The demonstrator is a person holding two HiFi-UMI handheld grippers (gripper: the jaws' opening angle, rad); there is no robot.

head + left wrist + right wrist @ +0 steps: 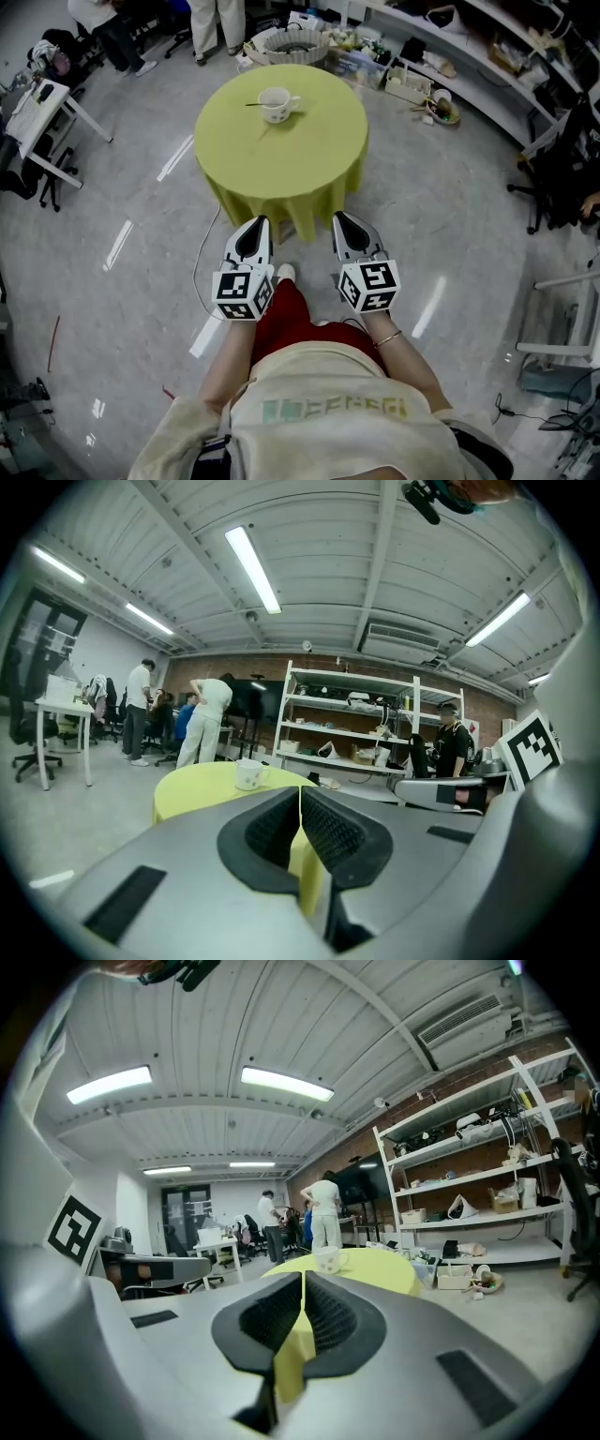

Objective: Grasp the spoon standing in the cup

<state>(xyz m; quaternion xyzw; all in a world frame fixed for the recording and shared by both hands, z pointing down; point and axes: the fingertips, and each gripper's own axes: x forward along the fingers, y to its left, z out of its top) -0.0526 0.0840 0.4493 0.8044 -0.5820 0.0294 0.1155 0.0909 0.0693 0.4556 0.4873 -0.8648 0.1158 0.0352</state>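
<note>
A white cup (277, 104) stands on the far part of a round table with a yellow-green cloth (281, 159). A spoon (254, 103) rests in the cup, its dark handle sticking out to the left. My left gripper (259, 225) and right gripper (340, 221) are held side by side near the table's front edge, well short of the cup, both shut and with nothing in them. The left gripper view shows the cup (249, 774) far off beyond my shut left gripper (300, 795). The right gripper view shows the cup (329, 1260) beyond my shut right gripper (304, 1281).
A white desk (42, 108) and office chairs stand at the left. Long shelving (487, 66) with boxes runs along the back right, and a white basket (291, 42) sits behind the table. People (216, 23) stand at the back. The person's feet are just before the table.
</note>
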